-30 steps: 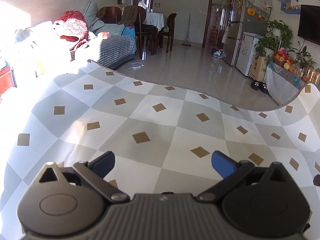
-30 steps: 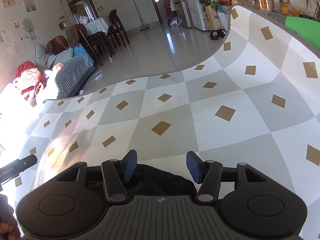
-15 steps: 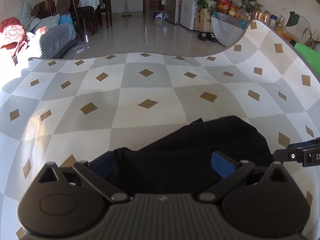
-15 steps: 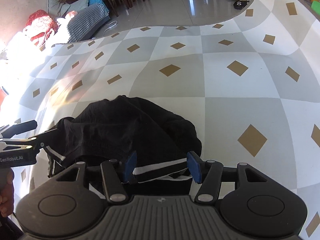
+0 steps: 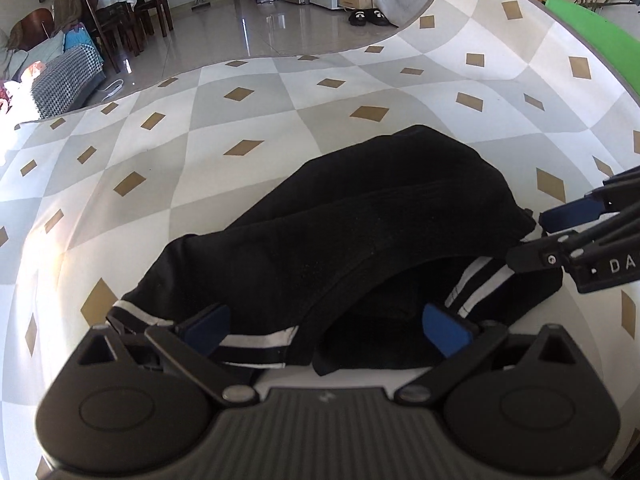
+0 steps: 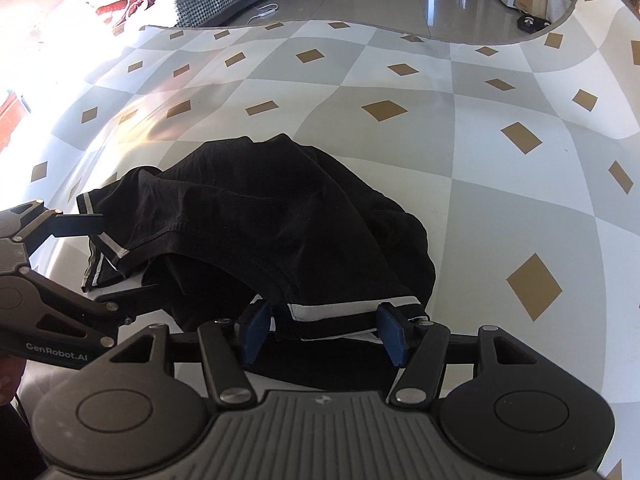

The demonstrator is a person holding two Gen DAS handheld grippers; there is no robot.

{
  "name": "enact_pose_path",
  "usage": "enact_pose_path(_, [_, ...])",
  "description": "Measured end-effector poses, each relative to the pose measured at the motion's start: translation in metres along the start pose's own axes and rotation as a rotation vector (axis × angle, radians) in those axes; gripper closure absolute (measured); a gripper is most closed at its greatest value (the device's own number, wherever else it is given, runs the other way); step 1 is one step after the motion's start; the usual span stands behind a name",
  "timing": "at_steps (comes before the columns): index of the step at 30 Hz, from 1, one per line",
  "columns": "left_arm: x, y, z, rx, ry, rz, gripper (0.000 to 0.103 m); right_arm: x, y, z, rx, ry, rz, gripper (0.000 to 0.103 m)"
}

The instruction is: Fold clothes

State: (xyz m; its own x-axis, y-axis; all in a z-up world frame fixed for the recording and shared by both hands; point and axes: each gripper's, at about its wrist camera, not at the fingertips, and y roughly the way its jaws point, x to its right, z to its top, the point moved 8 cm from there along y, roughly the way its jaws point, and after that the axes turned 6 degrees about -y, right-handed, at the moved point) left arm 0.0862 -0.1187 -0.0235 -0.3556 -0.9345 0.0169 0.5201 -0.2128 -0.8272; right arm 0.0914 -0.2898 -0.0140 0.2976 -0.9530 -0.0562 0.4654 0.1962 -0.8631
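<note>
Black white-striped garment, absent from both views a second ago, now lies crumpled on the checkered counter. Left gripper spread over its hem; right gripper jaws opening, astride the hem. Grasp pending.

Ahead of both grippers the checkered tablecloth lies bare. Only the crumpled black garment blocks, under the right gripper and left gripper.

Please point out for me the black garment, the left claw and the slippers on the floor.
black garment (image 5: 360,216): left wrist view, middle of the crumpled cloth.
left claw (image 5: 326,330): left wrist view, midway between its fingertips.
slippers (image 5: 368,17): left wrist view, on the pair.
</note>
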Motion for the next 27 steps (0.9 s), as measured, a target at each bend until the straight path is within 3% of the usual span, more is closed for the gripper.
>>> enact_pose_path(5, [-0.001, 0.000, 0.000, -0.010, -0.012, -0.010, 0.000, 0.000, 0.005, 0.004, 0.022, -0.002, -0.017, 0.045])
enact_pose_path(10, [-0.004, 0.000, 0.000, -0.011, -0.023, 0.000, 0.000, 0.001, -0.001, 0.018, 0.088, 0.018, -0.014, 0.073])
enact_pose_path(18, [-0.001, 0.000, 0.003, -0.016, -0.042, -0.026, 0.000, 0.003, -0.013, 0.047, 0.206, 0.101, 0.032, 0.087])
enact_pose_path(24, [-0.003, 0.008, 0.004, -0.031, -0.069, -0.016, 0.000, 0.006, -0.012, 0.066, 0.231, 0.163, 0.029, 0.087])
enact_pose_path(26, [-0.005, 0.010, 0.005, -0.034, -0.085, -0.010, 0.000, 0.006, -0.012, 0.068, 0.228, 0.170, 0.041, 0.081])
enact_pose_path(27, [-0.008, 0.012, 0.006, -0.037, -0.097, -0.004, 0.000, 0.006, -0.012, 0.069, 0.227, 0.174, 0.047, 0.071])
